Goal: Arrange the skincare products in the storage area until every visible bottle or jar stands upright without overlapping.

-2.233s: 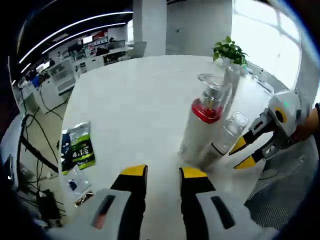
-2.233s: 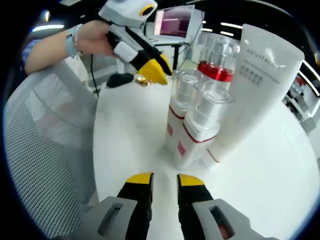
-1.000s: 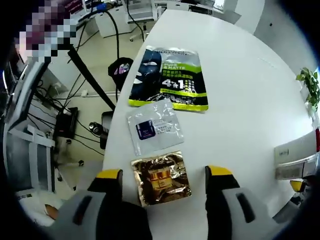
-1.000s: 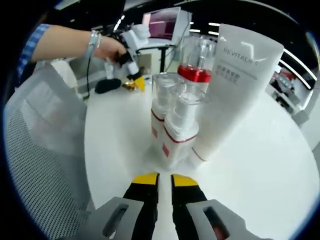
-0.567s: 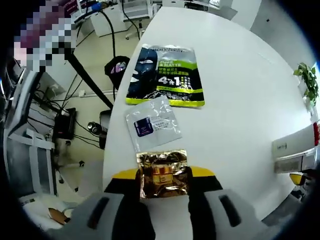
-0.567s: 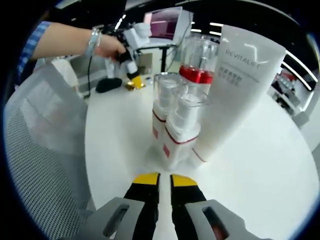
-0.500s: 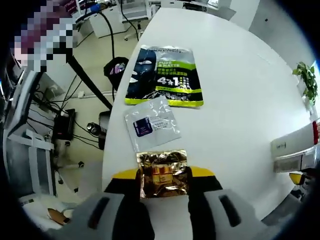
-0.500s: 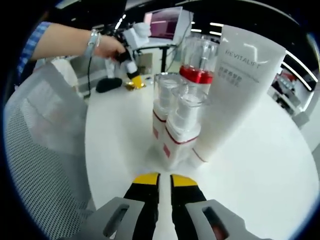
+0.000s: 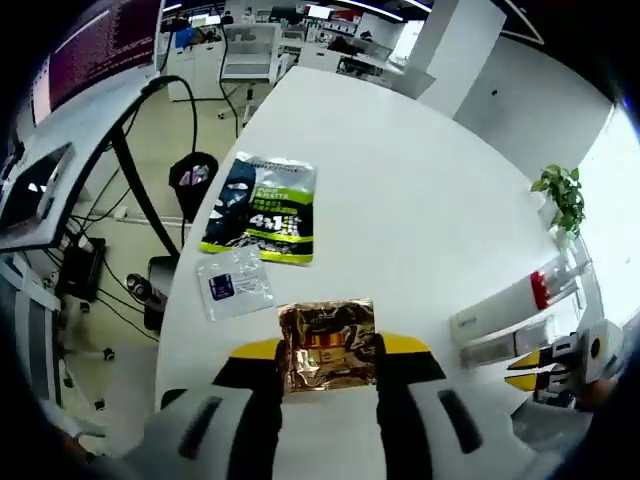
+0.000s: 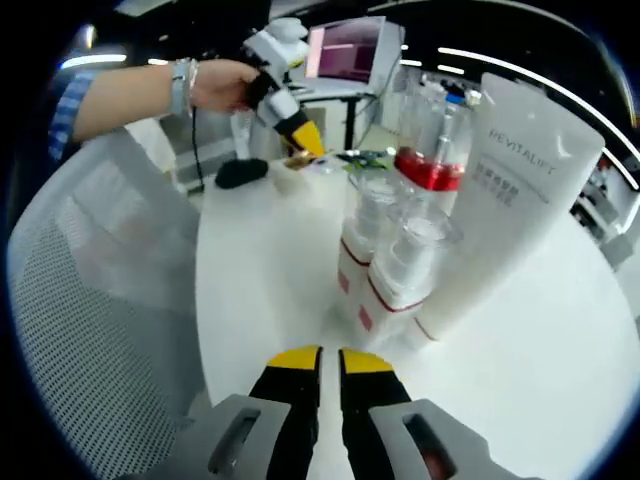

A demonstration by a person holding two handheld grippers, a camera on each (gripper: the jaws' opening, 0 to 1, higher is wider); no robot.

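Left gripper view. The left gripper [image 9: 328,350] has its jaws clenched on a gold sachet [image 9: 327,342], held flat at the near edge of the white table [image 9: 420,210]; the sachet is roughly square, with no clear long axis. Beyond it lie a small clear sachet [image 9: 236,283] and a larger green-and-black packet [image 9: 263,209], the packet's long axis running away from the camera. At far right the right gripper [image 9: 535,357] enters beside the bottles, which here appear lying across the picture because the view is rolled.

Right gripper view. The right gripper [image 10: 319,357] has its jaws closed together with nothing between them. Ahead, a white tube [image 10: 500,190], a red-collared pump bottle [image 10: 428,150] and two small clear-capped bottles [image 10: 400,265] stand upright, touching in a tight cluster on the table. A hand [image 10: 222,85] holds the left gripper above the far edge; a mesh chair [image 10: 90,290] stands at left.
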